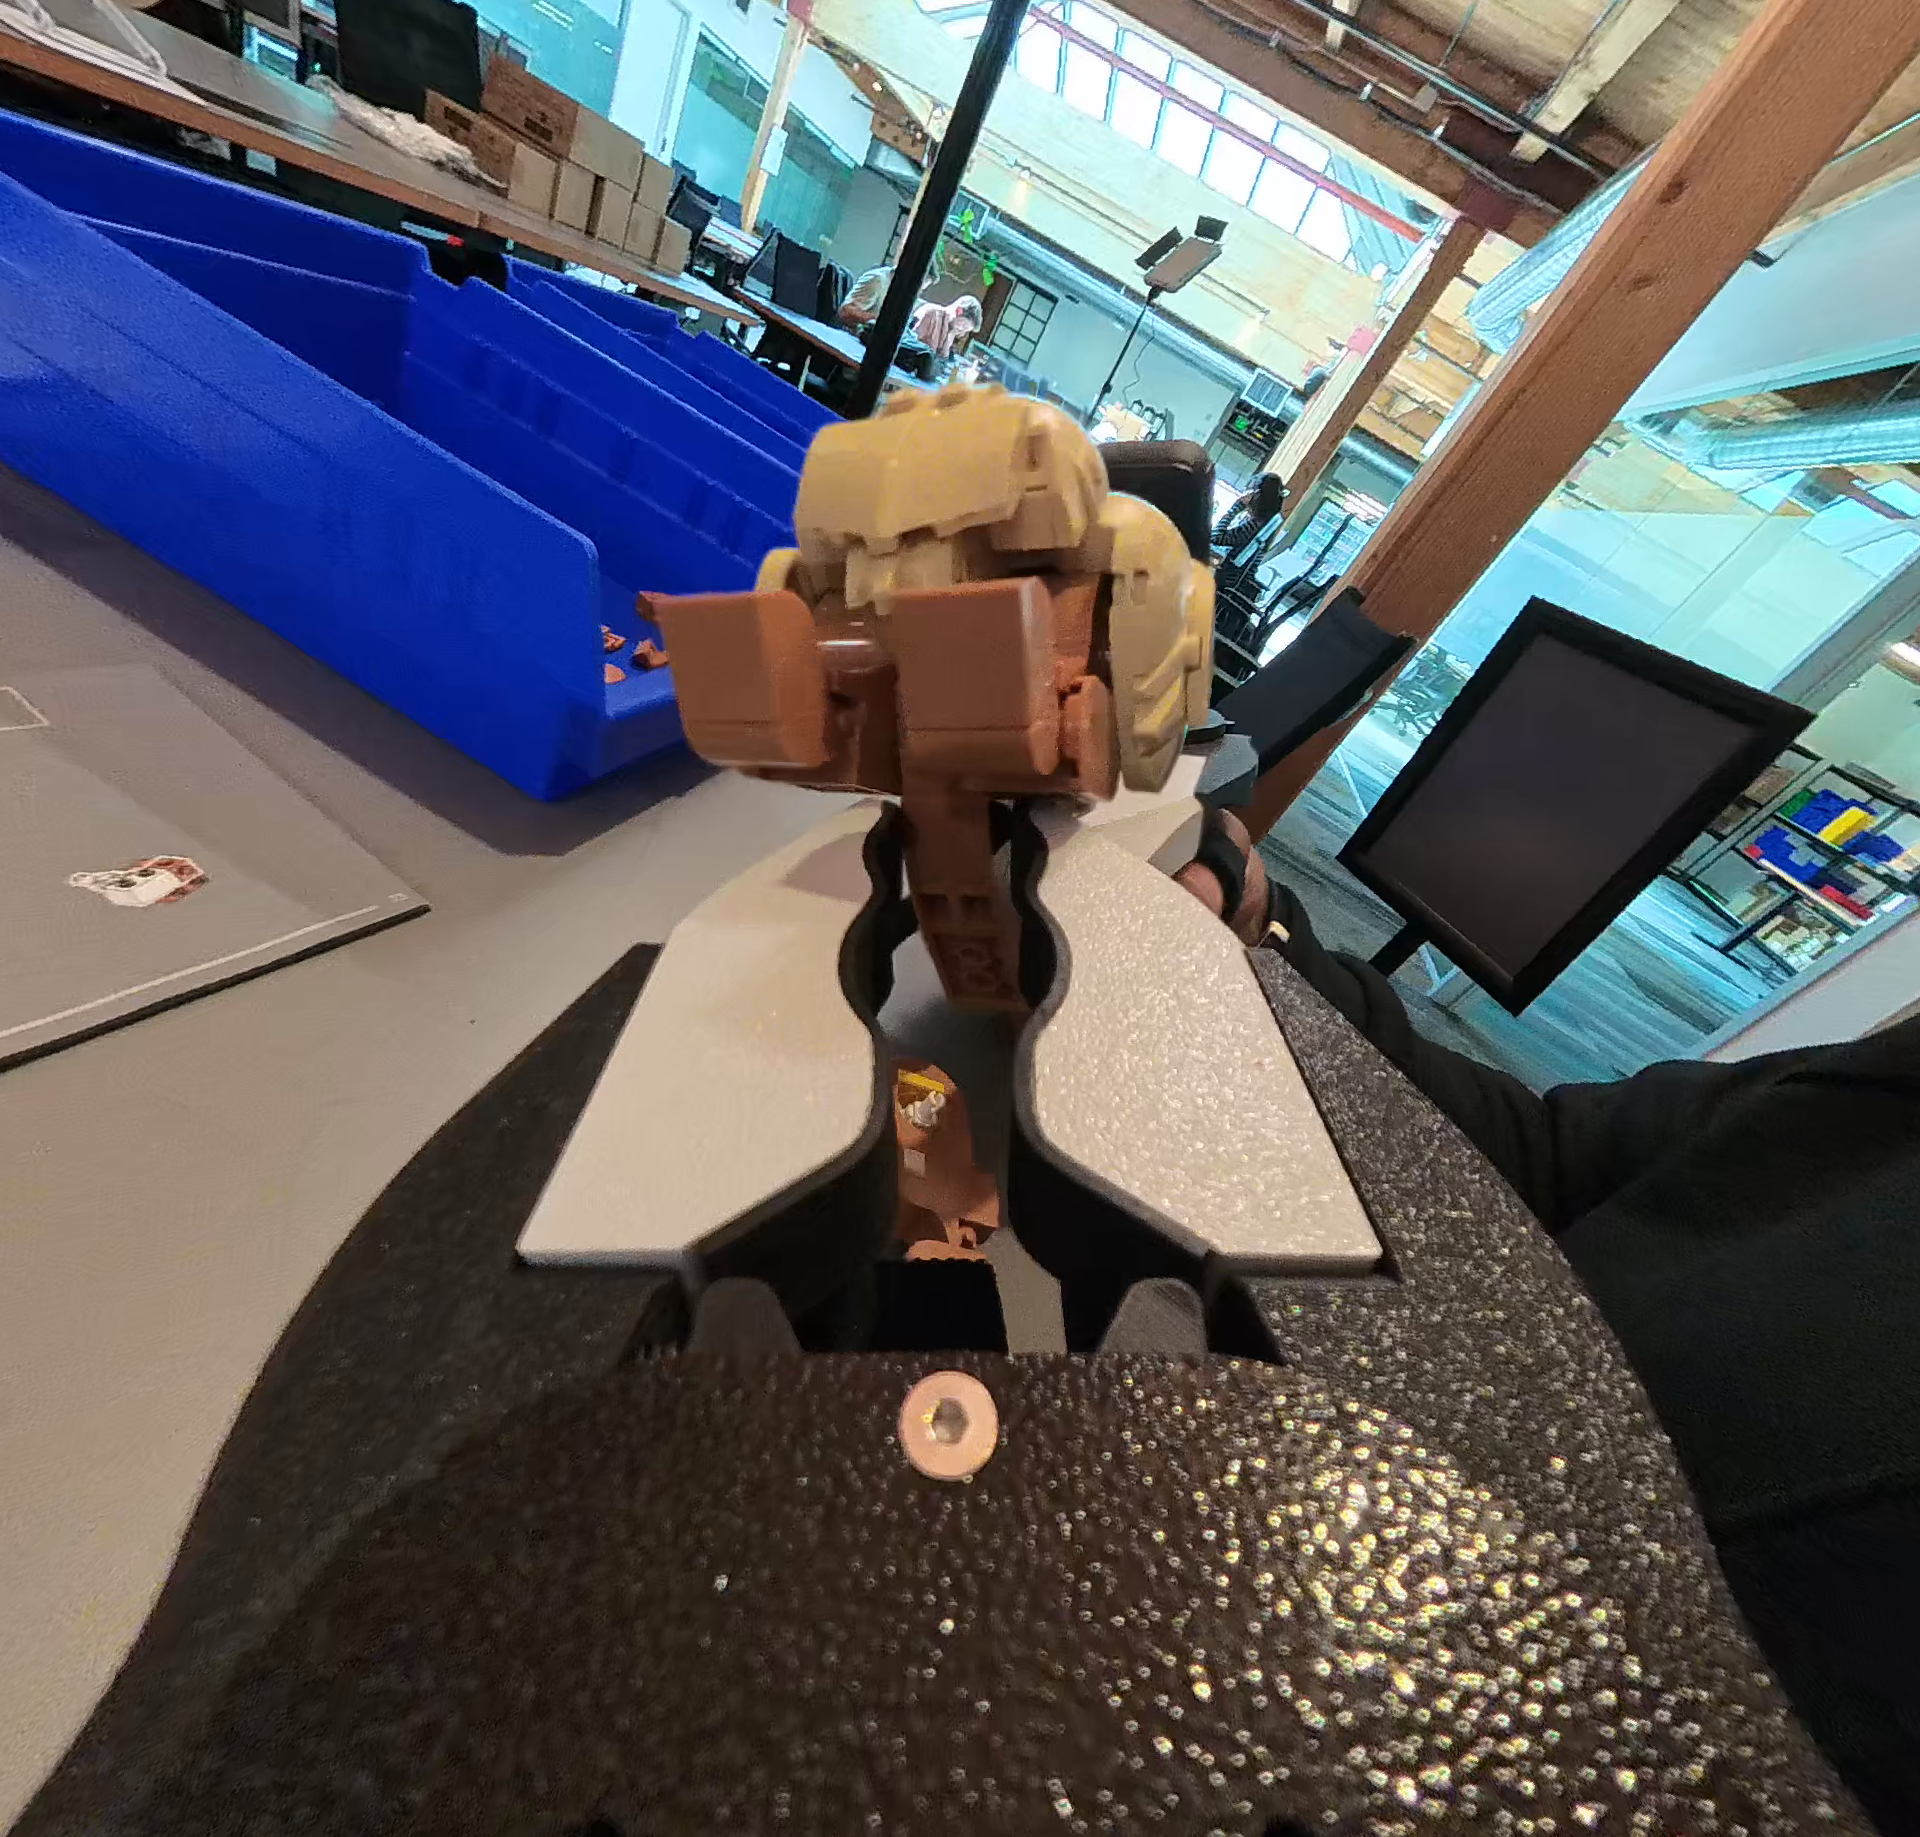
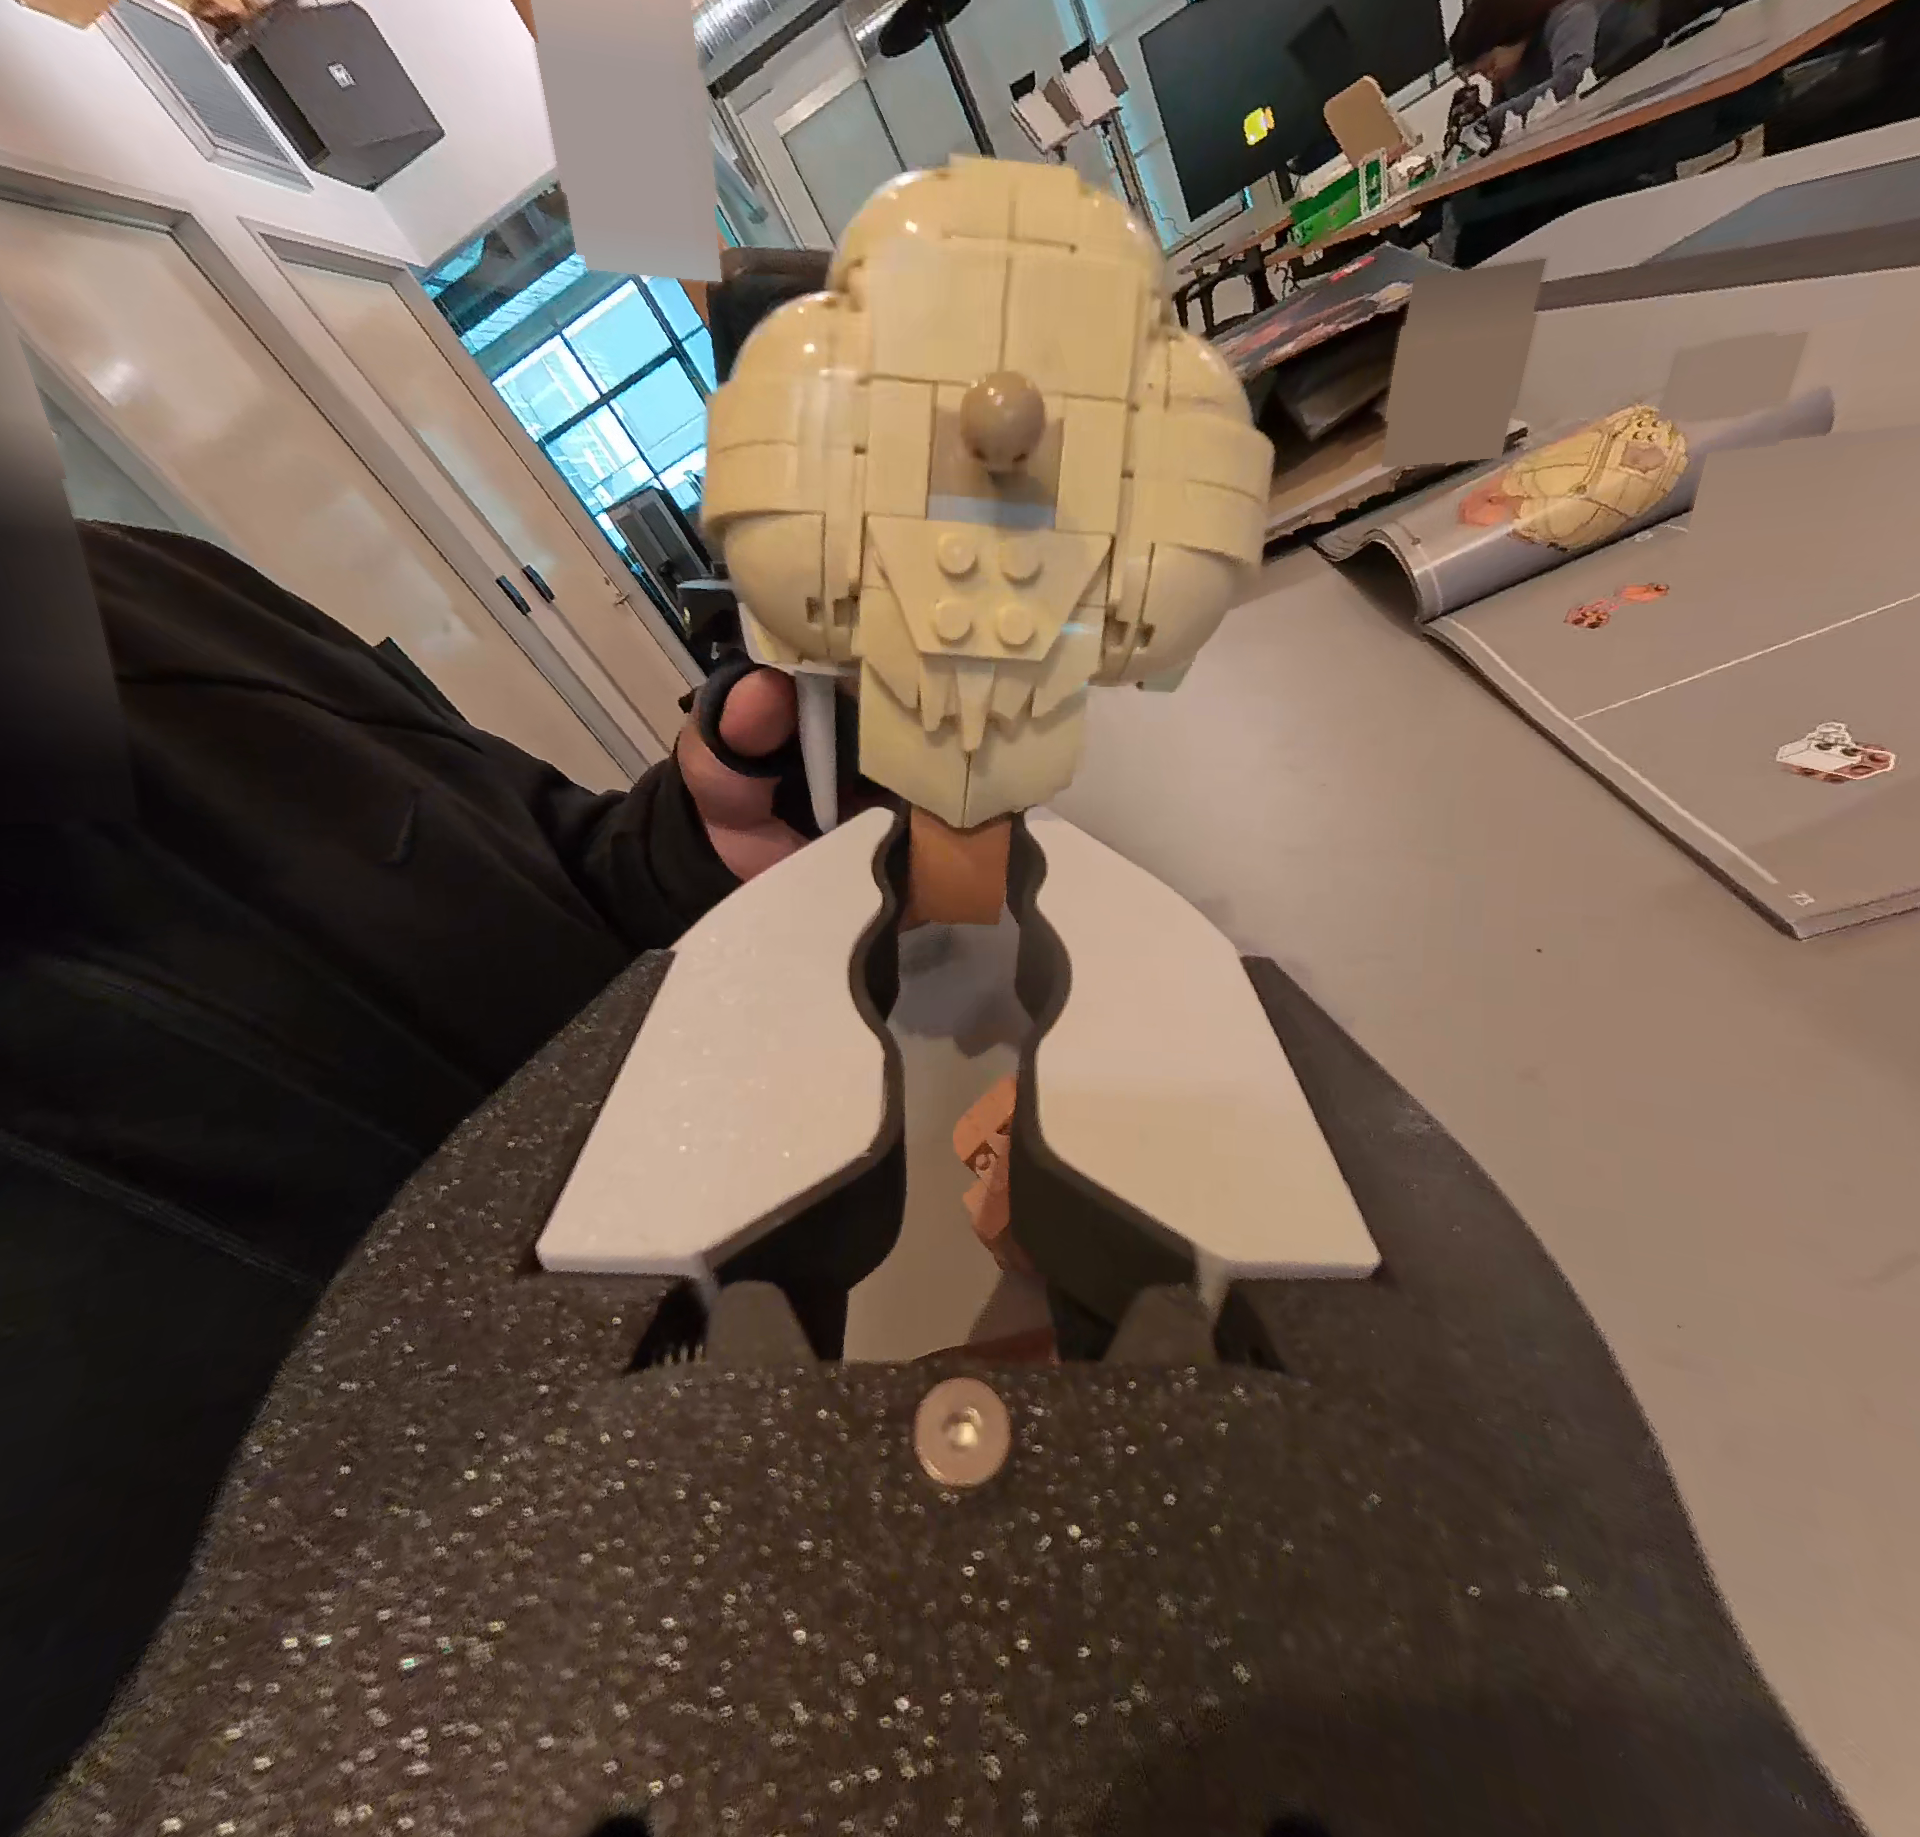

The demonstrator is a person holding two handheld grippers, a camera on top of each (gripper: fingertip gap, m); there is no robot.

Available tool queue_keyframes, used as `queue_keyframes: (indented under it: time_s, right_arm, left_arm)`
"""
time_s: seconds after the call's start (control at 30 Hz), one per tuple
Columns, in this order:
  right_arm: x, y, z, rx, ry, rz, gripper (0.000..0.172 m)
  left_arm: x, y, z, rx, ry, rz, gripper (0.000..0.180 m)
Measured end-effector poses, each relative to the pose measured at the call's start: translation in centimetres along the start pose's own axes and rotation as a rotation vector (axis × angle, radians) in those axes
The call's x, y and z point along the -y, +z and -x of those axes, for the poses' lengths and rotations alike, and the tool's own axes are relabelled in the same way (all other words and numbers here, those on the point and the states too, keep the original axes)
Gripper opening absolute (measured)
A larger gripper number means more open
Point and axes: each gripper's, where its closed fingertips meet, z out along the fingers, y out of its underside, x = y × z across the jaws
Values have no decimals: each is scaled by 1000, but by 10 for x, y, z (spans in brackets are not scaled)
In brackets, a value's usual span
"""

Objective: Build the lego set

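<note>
A brick-built model with a rounded tan top and brown blocks below is held up above the grey table. My left gripper is shut on its brown stem, with both pads pressed on it. In the right wrist view the model shows its tan studded back. My right gripper is shut on a tan-brown stem under that tan part. A hand and a white finger of the left gripper show behind the model on the left.
Blue bins stand at the left, one with small brown pieces. An open booklet lies on the table at the right. A black screen, a wooden post and a black pole stand beyond. The grippers are tip to tip, or close to it.
</note>
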Motion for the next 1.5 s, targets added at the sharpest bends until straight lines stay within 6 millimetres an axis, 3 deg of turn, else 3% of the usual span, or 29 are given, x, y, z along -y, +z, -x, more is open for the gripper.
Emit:
queue_keyframes:
  time_s: [0.43,0.7,0.8,1.03,1.5]
  right_arm:
    - [-13,1,-4,-17,-20,111,17]
    - [-16,2,-4,-56,-50,157,23]
    - [-16,-5,-2,-89,-80,176,30]
    - [-12,-20,-10,-218,-47,139,22]
    - [-32,-18,-17,-226,-63,181,25]
  left_arm:
    - [-9,-1,3,-66,10,72,18]
    - [-8,-5,5,-187,-127,-9,16]
    - [-10,-7,9,-197,-158,-22,16]
    - [-18,-2,12,-200,-218,13,16]
    - [-29,0,8,-71,38,226,16]
